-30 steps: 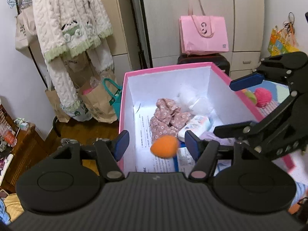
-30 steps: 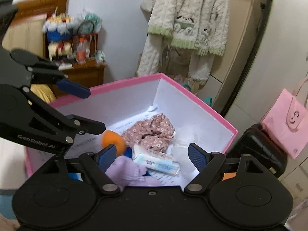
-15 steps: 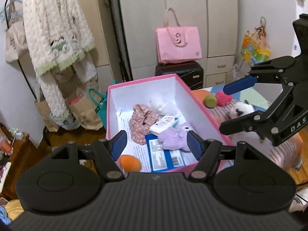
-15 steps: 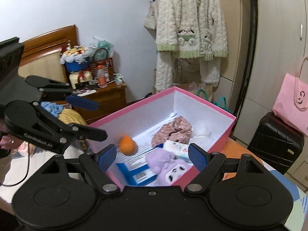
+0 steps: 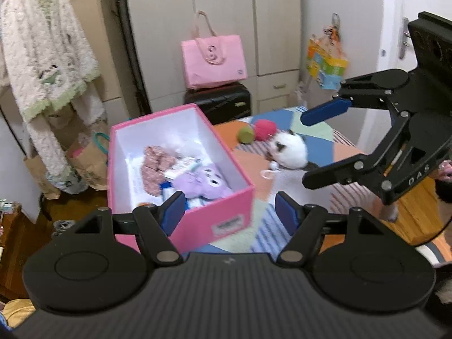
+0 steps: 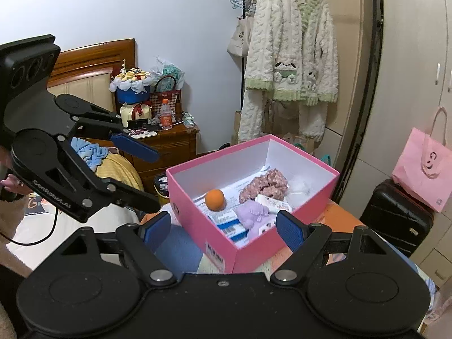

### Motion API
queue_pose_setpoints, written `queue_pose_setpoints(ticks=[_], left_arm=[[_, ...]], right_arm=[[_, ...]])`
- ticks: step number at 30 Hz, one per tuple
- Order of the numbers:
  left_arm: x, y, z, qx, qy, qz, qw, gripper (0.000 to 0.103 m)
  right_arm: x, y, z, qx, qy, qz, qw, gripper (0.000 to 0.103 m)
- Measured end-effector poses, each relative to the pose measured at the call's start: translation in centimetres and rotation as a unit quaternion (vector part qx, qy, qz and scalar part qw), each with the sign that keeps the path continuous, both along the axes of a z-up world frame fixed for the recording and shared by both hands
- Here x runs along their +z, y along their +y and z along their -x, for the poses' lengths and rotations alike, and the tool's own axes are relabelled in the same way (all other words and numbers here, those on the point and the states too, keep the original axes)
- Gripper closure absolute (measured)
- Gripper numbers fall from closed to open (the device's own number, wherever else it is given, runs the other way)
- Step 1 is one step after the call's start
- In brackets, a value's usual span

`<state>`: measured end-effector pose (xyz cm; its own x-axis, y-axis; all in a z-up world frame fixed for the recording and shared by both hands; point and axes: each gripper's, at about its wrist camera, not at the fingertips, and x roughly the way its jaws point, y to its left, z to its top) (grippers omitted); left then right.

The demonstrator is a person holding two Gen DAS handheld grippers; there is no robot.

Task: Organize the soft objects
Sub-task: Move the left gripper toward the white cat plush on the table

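A pink box (image 5: 223,197) (image 6: 197,223) stands on a patchwork-covered table. It holds an orange ball (image 6: 214,200), a purple plush (image 5: 203,182) (image 6: 254,216), a floral pink cloth (image 5: 154,163) (image 6: 264,186) and a white tube (image 6: 272,204). On the table right of the box lie a black-and-white plush (image 5: 291,149), a red ball (image 5: 264,129) and a green ball (image 5: 245,135). My left gripper (image 5: 230,213) is open and empty, above the box's near corner. My right gripper (image 6: 224,227) is open and empty, in front of the box.
A pink bag (image 5: 213,58) sits on a black suitcase (image 5: 220,100) behind the table by the wardrobe. A white cardigan (image 6: 291,53) hangs on a rack left of it. A cluttered wooden nightstand (image 6: 172,144) and a bed stand beyond the box.
Both grippers have pulled back and up from the box, still open. The orange ball, between my left fingers a second ago, now lies in the box.
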<state>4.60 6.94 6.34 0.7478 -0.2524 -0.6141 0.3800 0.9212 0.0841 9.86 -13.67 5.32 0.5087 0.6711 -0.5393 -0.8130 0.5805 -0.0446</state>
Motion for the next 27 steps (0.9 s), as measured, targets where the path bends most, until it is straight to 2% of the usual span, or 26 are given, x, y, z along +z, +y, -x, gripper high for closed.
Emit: queue_pose_setpoints(ticks=[7,16,27], left_arm=[[-1.3,-2.4,0.6,-0.021,0.026,-0.002,0.9994,0.033],[-3.6,-4.7,-0.7,-0.031,0.061,0.011,0.9976,0.032],[-6.0,-7.6,-2.6,-0.044,0.085,0.015,0.9953,0.031]], right_arm=[[-1.1,-3.1,2.0,-0.014,0.011,-0.002,1.000,0.018],[-3.0,-6.8,3.6,-0.027,0.007,-0.002,1.000,0.018],[-6.5,-9.0,2.3,-0.048,0.010,0.004,0.999,0.018]])
